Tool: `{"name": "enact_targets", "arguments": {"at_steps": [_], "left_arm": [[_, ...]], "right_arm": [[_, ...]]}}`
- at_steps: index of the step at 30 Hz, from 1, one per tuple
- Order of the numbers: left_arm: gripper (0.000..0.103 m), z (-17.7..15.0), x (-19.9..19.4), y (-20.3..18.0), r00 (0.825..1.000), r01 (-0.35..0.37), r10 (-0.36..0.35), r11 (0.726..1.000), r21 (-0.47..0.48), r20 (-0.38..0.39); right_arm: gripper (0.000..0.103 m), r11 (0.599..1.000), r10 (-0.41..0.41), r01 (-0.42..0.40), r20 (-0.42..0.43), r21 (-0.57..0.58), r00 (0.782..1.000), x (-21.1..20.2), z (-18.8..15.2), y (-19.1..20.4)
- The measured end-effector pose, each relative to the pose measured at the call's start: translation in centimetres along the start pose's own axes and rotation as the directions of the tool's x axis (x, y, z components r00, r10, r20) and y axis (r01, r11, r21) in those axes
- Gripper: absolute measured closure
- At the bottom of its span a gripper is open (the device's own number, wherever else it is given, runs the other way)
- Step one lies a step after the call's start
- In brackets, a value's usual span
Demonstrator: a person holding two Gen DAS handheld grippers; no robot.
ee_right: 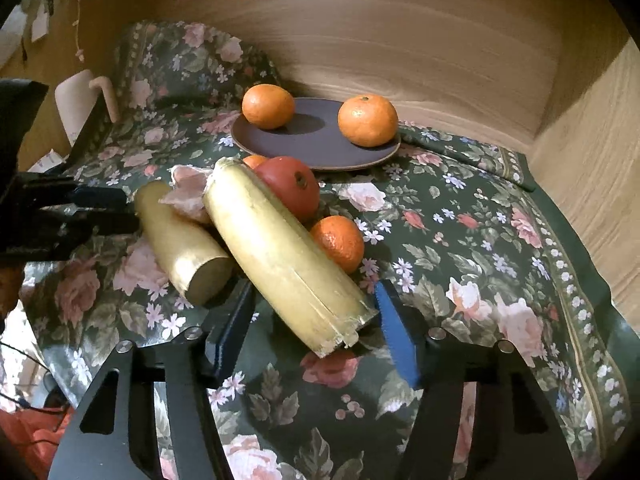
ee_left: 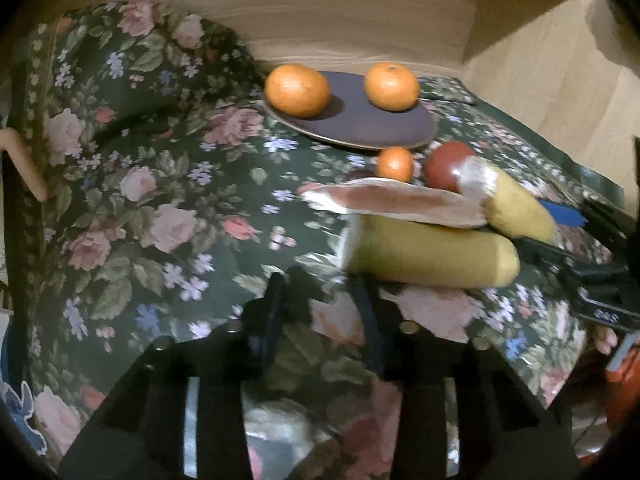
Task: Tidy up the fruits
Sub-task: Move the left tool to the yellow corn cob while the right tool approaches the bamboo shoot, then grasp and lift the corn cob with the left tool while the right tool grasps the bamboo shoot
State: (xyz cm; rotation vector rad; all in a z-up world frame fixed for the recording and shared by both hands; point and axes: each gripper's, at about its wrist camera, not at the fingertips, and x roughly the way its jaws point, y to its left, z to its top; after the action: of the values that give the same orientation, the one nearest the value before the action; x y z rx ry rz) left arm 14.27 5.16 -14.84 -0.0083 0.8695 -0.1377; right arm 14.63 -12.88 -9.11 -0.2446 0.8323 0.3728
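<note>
Right now the right gripper [ee_right: 316, 320] stands wide around the near end of a banana [ee_right: 280, 256], not clamped; the left gripper [ee_left: 320, 304] is narrow, holding nothing. Two oranges [ee_right: 368, 120] sit on the plate [ee_right: 316, 148], tomato [ee_right: 292, 184] beside

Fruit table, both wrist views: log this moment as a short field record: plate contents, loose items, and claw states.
plate: dark plate at the back of the floral cloth
on plate: two oranges
off plate: two yellow pieces, red fruit, two small oranges
right claw: open, around the larger yellow piece's near end
left claw: open, holding nothing
</note>
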Motion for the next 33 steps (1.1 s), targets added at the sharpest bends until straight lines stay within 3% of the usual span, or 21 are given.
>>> {"name": "enact_targets", "arguments": {"at_steps": [6,9,10,12,14,17,20,25,30,33], "left_arm": [[0.070,0.9,0.6,0.2,1.000,-0.016,0.016,1.000,0.000,-0.016],[0.068,0.8,-0.1,0.0,1.000,0.014,-0.014,1.000,-0.018,-0.019],[0.065,0.8,-0.4,-0.1,0.999,0.029,-0.030,0.999,-0.029,-0.022],[0.042,0.7,-0.9,-0.5,0.998,0.056,-0.057,0.997,-0.053,-0.016],[0.031,0.6,-1.5,-1.4,0.998,0.066,-0.066,0.996,-0.065,0.006],[0.028,0.7,-2.0,-3.2,0.996,0.085,-0.084,0.996,-0.041,0.026],[0.013,0.7,-1.7,-5.4,0.994,0.100,-0.100,0.995,-0.014,0.036],[0.013,0.5,-0.6,-7.8,0.996,0.063,-0.065,0.997,0.044,0.053],[0.013,-0.1,0.9,-7.5,0.997,0.068,-0.068,0.998,-0.008,0.036],[0.013,-0.4,1.0,-7.6,0.996,0.060,-0.059,0.998,-0.009,0.064]], "right_arm": [[0.052,1.000,0.013,-0.013,-0.004,0.008,1.000,-0.9,-0.6,0.2],[0.053,1.000,0.019,-0.019,-0.005,0.014,1.000,-1.2,-0.8,0.3],[0.053,1.000,0.022,-0.022,-0.005,0.016,1.000,-1.2,-0.8,0.2],[0.053,0.999,0.026,-0.026,-0.007,0.021,1.000,-1.2,-0.8,0.2],[0.053,0.999,0.034,-0.033,-0.009,0.020,0.999,-1.1,-0.7,0.2],[0.053,0.999,0.040,-0.040,-0.009,0.020,0.999,-1.0,-0.7,0.2],[0.053,0.998,0.056,-0.056,-0.009,0.035,0.998,-1.0,-0.7,-0.1],[0.053,0.995,0.083,-0.082,-0.015,0.057,0.996,-0.9,-0.8,-0.5],[0.053,0.995,0.084,-0.084,-0.014,0.051,0.996,-0.9,-0.8,-0.4],[0.053,0.995,0.088,-0.087,-0.015,0.048,0.996,-0.9,-0.8,-0.5]]}}
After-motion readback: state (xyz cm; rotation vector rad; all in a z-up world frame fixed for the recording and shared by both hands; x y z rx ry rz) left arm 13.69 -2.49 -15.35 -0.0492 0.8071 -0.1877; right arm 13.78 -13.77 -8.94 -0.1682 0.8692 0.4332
